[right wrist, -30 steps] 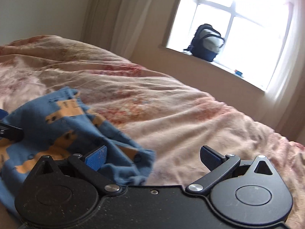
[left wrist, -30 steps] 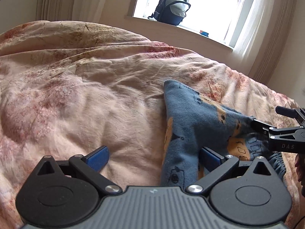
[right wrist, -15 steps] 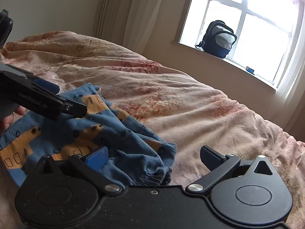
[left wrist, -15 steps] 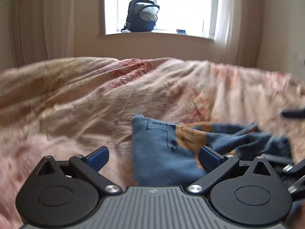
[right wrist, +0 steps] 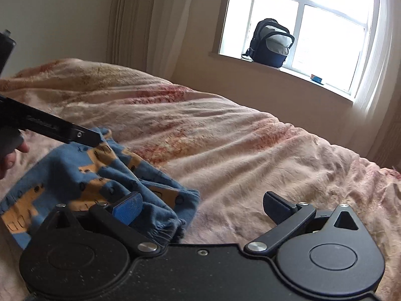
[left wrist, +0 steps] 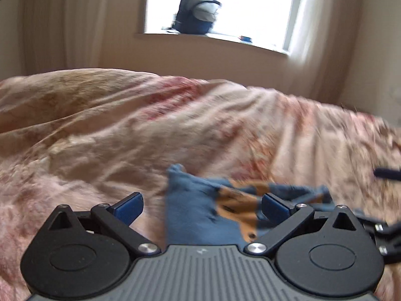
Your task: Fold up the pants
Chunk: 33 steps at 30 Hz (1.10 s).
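Home bedroom: bed (right wrist: pixel 225 135) under rumpled pink floral duvet (left wrist: pixel 125 130), long curtains (right wrist: pixel 140 20), backpack (right wrist: pixel 272 42) parked on sunny windowsill (right wrist: pixel 288 71).

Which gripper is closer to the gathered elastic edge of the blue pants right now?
Right. The elastic edge lies bunched just before the right gripper, at its open jaws; the left gripper is at the pants' far end.

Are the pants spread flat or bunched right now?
Bunched. The blue pants lie crumpled on the bedspread, layers overlapping, gathered waistband by the right hand-held gripper, whose fingers stand apart.
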Available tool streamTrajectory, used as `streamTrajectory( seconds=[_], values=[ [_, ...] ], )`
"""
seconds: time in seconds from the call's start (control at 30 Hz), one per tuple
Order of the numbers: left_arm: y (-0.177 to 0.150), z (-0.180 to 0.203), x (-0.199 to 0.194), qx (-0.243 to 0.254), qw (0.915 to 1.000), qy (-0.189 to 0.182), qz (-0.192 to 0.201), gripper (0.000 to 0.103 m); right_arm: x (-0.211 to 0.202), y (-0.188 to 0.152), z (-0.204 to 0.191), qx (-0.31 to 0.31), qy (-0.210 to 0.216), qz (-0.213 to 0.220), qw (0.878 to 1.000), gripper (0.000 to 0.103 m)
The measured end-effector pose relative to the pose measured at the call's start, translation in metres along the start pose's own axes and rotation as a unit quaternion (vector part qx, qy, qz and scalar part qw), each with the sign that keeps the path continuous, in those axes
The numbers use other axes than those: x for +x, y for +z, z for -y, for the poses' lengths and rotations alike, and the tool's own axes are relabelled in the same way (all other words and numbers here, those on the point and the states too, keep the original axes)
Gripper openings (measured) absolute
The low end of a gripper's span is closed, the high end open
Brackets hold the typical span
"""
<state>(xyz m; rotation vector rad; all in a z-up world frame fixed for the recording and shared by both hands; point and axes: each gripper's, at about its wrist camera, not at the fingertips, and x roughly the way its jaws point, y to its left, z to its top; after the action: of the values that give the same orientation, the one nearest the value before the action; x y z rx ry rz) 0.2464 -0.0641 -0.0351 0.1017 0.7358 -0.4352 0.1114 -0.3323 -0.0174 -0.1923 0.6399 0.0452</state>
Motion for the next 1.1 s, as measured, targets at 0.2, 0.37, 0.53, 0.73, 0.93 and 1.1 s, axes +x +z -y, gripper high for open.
streamTrajectory(
  seconds=[0.2, 0.37, 0.53, 0.73, 0.93, 1.1],
  values=[
    [-0.005, 0.019, 0.026, 0.013, 0.9973, 0.053, -0.050, 0.103, 0.020, -0.011, 0.016, 0.032, 0.016, -0.046, 0.998, 0.102],
    [0.004, -0.002, -0.004, -0.055, 0.9964, 0.051, -0.040, 0.103, 0.005, -0.006, 0.023, 0.061, 0.040, -0.021, 0.997, 0.102],
    [-0.020, -0.009, -0.031, -0.066, 0.9949, 0.031, -0.070, 0.103, -0.006, -0.002, 0.012, 0.050, 0.108, -0.027, 0.993, 0.102],
    [-0.074, -0.021, -0.048, -0.084, 0.9909, 0.037, -0.099, 0.103, 0.004, -0.017, -0.007, 0.047, 0.129, -0.122, 0.983, 0.102],
    [-0.088, -0.027, -0.084, -0.087, 0.9900, 0.039, -0.104, 0.103, -0.027, -0.030, 0.009, 0.132, 0.137, -0.128, 0.973, 0.102],
    [-0.100, -0.027, -0.110, -0.117, 0.9890, 0.031, -0.085, 0.103, -0.053, -0.031, 0.001, 0.124, 0.127, -0.107, 0.978, 0.102]
  ],
)
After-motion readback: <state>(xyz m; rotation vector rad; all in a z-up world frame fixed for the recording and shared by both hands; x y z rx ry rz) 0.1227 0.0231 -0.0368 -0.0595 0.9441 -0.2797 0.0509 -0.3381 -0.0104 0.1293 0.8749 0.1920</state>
